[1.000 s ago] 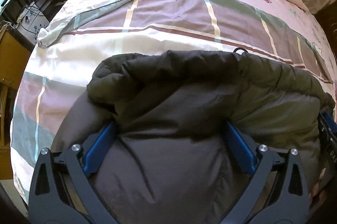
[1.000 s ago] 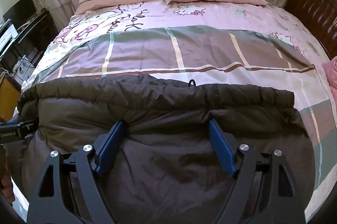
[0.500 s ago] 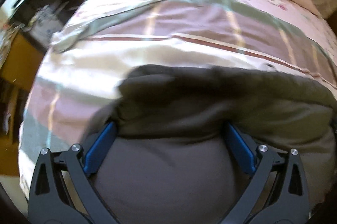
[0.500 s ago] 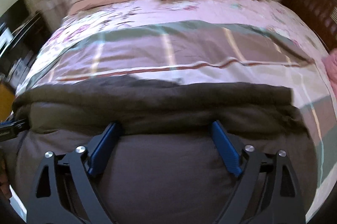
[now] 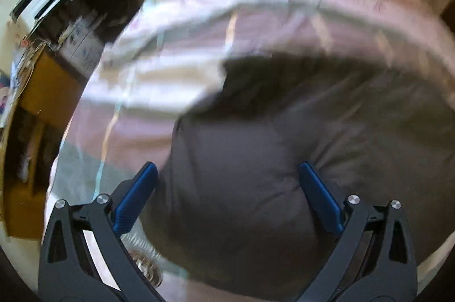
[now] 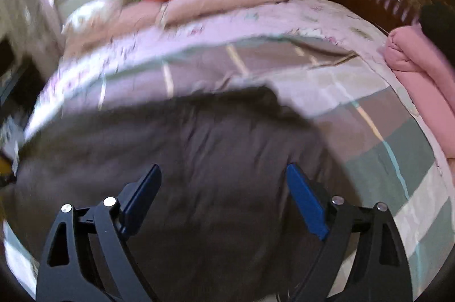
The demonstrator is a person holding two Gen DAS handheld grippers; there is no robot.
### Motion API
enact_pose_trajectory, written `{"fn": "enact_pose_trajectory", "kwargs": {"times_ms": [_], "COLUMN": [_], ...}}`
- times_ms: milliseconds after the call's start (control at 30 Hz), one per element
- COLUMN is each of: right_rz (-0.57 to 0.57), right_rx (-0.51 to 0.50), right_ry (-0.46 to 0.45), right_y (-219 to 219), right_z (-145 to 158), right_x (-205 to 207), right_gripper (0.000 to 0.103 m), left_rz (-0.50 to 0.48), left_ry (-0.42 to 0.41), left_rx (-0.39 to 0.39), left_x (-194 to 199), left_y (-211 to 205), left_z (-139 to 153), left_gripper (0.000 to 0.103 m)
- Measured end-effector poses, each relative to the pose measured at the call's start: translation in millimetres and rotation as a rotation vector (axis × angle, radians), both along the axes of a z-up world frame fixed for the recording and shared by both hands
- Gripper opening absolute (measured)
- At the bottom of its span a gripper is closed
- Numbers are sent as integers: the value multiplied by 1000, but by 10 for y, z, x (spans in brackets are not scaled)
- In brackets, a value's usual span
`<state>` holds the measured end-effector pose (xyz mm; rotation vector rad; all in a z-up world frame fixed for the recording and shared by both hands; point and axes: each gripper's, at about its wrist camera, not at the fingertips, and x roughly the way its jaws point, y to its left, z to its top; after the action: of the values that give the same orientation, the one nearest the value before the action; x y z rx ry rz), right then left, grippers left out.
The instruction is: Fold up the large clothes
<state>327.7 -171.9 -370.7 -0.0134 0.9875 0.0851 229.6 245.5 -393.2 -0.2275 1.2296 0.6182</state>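
Coat (image 5: pixel 256 159), a dark padded one, lies folded on the bed (image 5: pixel 119 148), filling the lower middle of both views; since a second ago both claws have swung away from the fold, and each camera has tilted toward the pillows. Left claw (image 5: pixel 226 196) stands wide, pads clear of the cloth; right claw (image 6: pixel 223 196) has just been opening and is released too, coat beneath it but not pinched. I judge this fold laid down and let go, so another fold or smoothing comes next. Both views are smeared by motion; the coat's near hem is cut off at the bottom edge; sleeves cannot be made out.
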Motion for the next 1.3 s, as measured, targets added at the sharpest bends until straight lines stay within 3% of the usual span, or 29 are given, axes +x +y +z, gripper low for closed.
{"fn": "enact_pose_trajectory", "kwargs": {"times_ms": [33, 100, 133, 200, 267, 433, 567, 733, 833, 1033, 1167, 1300], "right_rz": [-72, -258, -299, -268, -163, 56, 78, 58, 63, 26, 37, 38], "right_rx": [-8, 164, 197, 185, 196, 118, 29, 35, 41, -63, -57, -94], "right_ry": [46, 98, 89, 84, 114, 127, 85, 60, 59, 91, 103, 104], "right_y": [-129, -528, -584, -437, -86, 591, 582, 408, 386, 418, 428, 444], "right_z": [-98, -127, -41, 113, 252, 594, 945, 1485, 1744, 2174, 2487, 2833], "right_x": [-7, -137, -250, -419, -634, -1096, -1225, -1255, -1330, -1553, -1697, -1824], "right_gripper": [90, 90, 90, 90, 90, 91, 94, 95, 97, 99, 99, 99], "left_rz": [56, 157, 153, 101, 50, -90, -157, -200, -239, -291, -307, -342], "left_ry": [4, -67, -78, -67, -45, -20, -29, -52, -72, -100, -108, -84], "left_rx": [-62, -150, -153, -128, -113, -156, -192, -260, -229, -181, -159, -83], "left_x": [-71, -244, -281, -356, -441, -639, -818, -1012, -1085, -1240, -1327, -1347], "left_y": [89, 172, 134, -85, -332, -996, -1406, -1781, -1942, -2133, -2185, -2279], "left_z": [-62, 57, 132, 287, 386, 677, 997, 1383, 1674, 2270, 2624, 2948], "left_gripper": [101, 101, 101, 101, 101, 101, 101, 101, 101, 101, 101, 101]}}
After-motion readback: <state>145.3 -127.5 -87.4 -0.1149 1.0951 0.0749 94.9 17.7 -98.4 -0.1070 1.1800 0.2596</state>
